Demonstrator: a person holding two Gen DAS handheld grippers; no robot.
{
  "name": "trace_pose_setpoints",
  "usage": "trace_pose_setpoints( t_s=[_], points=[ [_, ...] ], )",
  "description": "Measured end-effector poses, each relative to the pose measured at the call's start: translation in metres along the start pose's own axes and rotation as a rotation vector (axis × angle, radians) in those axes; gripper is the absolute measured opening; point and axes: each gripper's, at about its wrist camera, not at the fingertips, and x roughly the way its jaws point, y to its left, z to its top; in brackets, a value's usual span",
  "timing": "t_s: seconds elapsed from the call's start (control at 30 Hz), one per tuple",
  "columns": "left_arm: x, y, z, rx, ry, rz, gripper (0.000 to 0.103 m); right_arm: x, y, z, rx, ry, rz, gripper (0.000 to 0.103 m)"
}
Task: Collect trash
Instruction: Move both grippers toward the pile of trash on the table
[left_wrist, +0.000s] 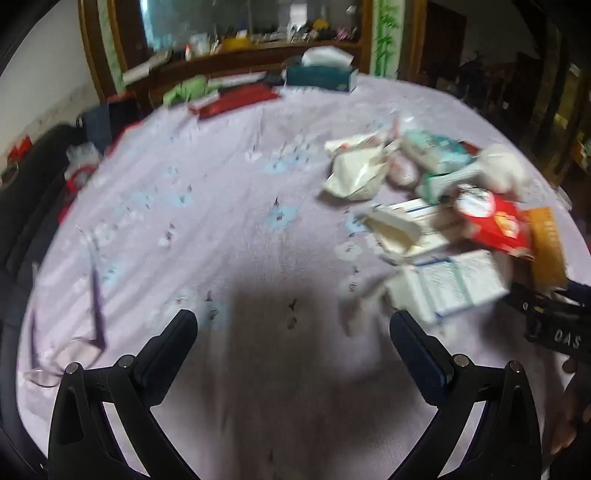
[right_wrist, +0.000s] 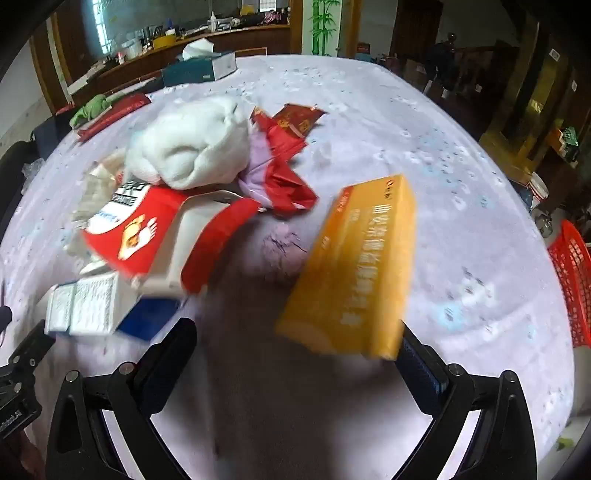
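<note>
Beside the trash pile (right_wrist: 177, 206) on the table (right_wrist: 461, 184), the right gripper (right_wrist: 295, 339) hangs wide with its right finger touching the orange box (right_wrist: 354, 266), which may skid off toward the red basket (right_wrist: 572, 284); the left gripper (left_wrist: 293, 328) is wide, empty.

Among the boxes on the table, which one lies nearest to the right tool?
The orange box. Its near corner sits against the open right tool's right finger, while the red-and-white box and the white printed box lie further left.

Trash pile (right_wrist: 177, 206) on table (right_wrist: 461, 166); tissue box (right_wrist: 199, 68) behind; basket (right_wrist: 572, 280) right.
</note>
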Motion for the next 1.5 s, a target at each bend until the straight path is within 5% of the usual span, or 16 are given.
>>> trace_pose_setpoints(
  t_s=[0.17, 0.53, 0.9, 1.5],
  points=[
    [-0.061, -0.014, -0.005, 0.008, -0.082, -0.048, 0.103, -0.061, -0.027, -0.024, 0.024, -0.051, 0.068, 0.102],
    [-0.169, -0.046, -0.029, 0.074, -0.253, -0.139, 0.103, -0.188, -0.050, -0.063, -0.016, -0.290, -0.003, 0.102],
    [-0.181, -0.079, -0.025, 0.174, -0.279, -0.183, 0.103, -0.198, -0.075, -0.074, 0.037, -0.270, -0.048, 0.102],
    [-0.184, -0.099, -0.008, 0.181, -0.282, -0.195, 0.103, -0.187, -0.096, -0.055, 0.062, -0.245, -0.026, 0.102]
  ],
)
